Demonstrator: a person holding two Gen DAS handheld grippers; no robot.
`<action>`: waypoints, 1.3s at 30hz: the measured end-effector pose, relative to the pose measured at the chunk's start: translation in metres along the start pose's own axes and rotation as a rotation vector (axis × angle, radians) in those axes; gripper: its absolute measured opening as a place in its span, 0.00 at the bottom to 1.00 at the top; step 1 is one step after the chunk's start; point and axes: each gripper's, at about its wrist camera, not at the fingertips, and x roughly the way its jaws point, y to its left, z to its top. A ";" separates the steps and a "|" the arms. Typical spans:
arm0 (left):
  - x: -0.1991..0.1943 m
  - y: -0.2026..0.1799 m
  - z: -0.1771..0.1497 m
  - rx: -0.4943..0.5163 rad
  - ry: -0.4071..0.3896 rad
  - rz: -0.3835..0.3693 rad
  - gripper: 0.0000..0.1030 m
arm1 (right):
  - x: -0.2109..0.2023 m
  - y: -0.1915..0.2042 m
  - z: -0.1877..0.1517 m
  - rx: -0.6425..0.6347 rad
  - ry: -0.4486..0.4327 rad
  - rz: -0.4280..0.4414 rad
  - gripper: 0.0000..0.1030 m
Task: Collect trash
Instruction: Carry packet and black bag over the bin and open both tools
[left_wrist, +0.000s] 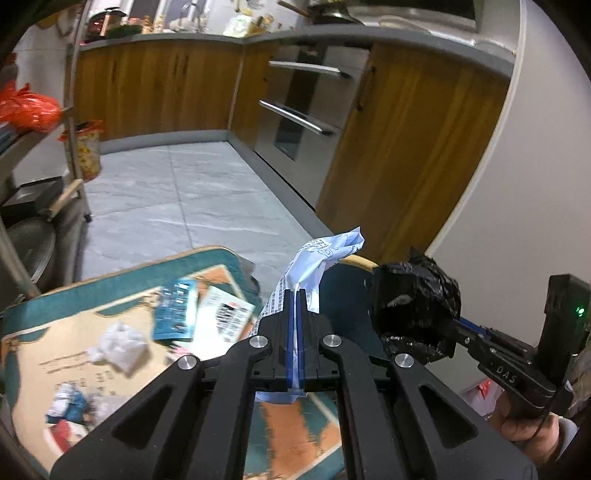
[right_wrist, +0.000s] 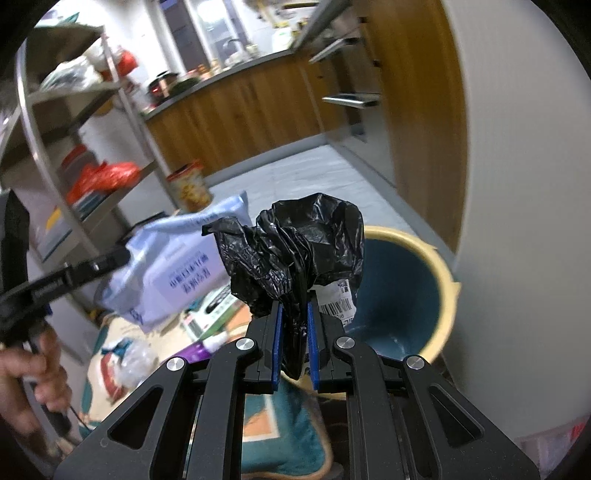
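Observation:
My left gripper (left_wrist: 296, 295) is shut on a pale blue printed plastic bag (left_wrist: 317, 258), held up over the mat; the bag also shows in the right wrist view (right_wrist: 177, 266). My right gripper (right_wrist: 294, 306) is shut on a crumpled black plastic bag (right_wrist: 295, 243) with a barcode label, held just before a blue bin with a cream rim (right_wrist: 443, 295). In the left wrist view the black bag (left_wrist: 417, 310) and the right gripper (left_wrist: 436, 325) hang at the right, over the bin rim (left_wrist: 360, 261).
A teal and beige mat (left_wrist: 110, 295) holds loose trash: a white paper wad (left_wrist: 118, 345), a teal packet (left_wrist: 175, 314), a printed leaflet (left_wrist: 225, 321). A metal shelf rack (right_wrist: 74, 177) stands left. Wooden cabinets (left_wrist: 166, 85) and an oven (left_wrist: 306, 107) line the grey floor.

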 end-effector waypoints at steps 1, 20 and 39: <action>0.006 -0.004 -0.001 0.002 0.009 -0.003 0.01 | -0.001 -0.004 0.000 0.009 -0.005 -0.010 0.13; 0.117 -0.061 -0.014 -0.064 0.163 -0.102 0.01 | 0.033 -0.029 -0.004 0.127 0.073 -0.072 0.13; 0.131 -0.078 -0.009 -0.060 0.224 -0.128 0.33 | 0.055 -0.035 -0.011 0.165 0.145 -0.077 0.13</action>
